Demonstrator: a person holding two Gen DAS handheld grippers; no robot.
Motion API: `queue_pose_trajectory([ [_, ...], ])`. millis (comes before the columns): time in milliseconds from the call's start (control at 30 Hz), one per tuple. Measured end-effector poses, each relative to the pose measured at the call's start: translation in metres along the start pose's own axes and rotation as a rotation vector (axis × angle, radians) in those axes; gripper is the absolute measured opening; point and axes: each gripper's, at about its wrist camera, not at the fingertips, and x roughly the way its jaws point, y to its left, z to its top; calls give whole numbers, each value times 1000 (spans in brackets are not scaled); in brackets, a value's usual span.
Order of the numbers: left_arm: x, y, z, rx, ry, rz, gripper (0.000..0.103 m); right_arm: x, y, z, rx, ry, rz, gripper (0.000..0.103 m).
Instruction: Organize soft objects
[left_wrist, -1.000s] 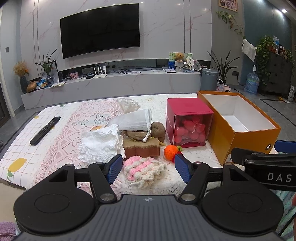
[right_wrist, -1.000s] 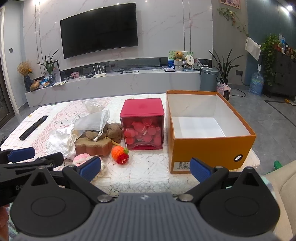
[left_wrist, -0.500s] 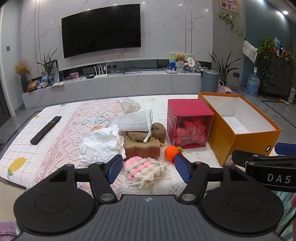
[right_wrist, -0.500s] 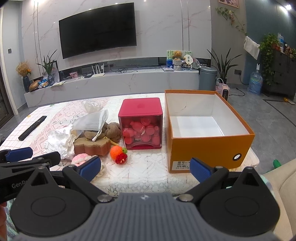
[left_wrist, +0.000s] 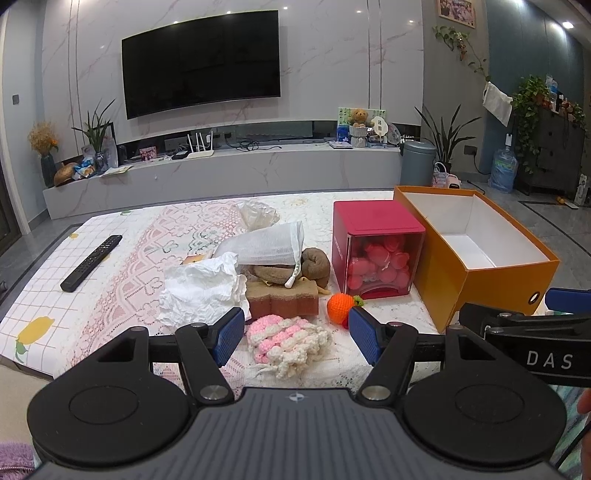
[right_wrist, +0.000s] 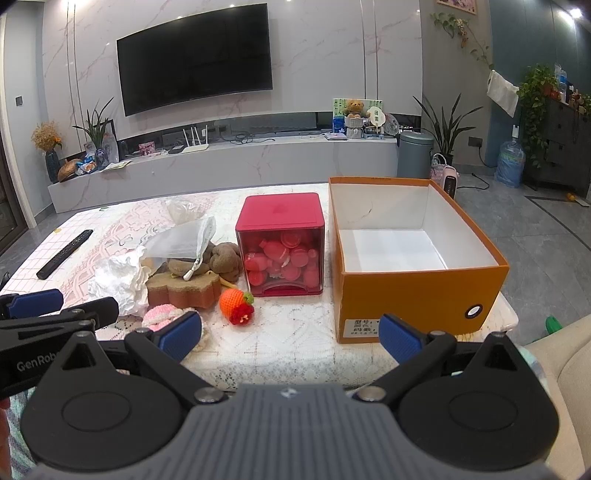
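Nearest the cameras, the left gripper (left_wrist: 295, 338) and the right gripper (right_wrist: 290, 336) hover at the near table edge, both with jaws spread wide and nothing between the pads.

Surface: a table covered by a white and pink lace cloth (left_wrist: 122, 273). Just beyond the left gripper lies a pink-and-white crocheted piece (left_wrist: 286, 341). Behind it sits a brown flower-shaped sponge (left_wrist: 282, 299), with an orange crocheted fruit (right_wrist: 236, 304) to its right and crumpled white tissue (left_wrist: 199, 291) to its left. A brown plush toy (right_wrist: 225, 260) and a white mesh drawstring bag (left_wrist: 266, 245) rest further back. A black remote control (left_wrist: 90, 262) lies well apart at the left.

Containers: a red cube box with a clear front (right_wrist: 282, 245) holds red round pieces. Beside it, an open orange cardboard box (right_wrist: 417, 254) shows a bare white interior.

Room: a marble ledge and a wall-mounted black television (left_wrist: 201, 61) stand behind.

Compared with one second earlier, both grippers and all objects are unmoved.
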Motion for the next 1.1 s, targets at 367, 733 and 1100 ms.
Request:
queue_pose_trajectory([
  [367,0,-1,1,-4,-1,0,77,1,0,0,2,2,-1,100],
  [733,0,-2,2,0,0,-4,77,3,-2,-3,10,7,-2,100],
  [1100,1,-4,-1,-4,6,-12,77,4,-3,-4,11,10,-3,100],
])
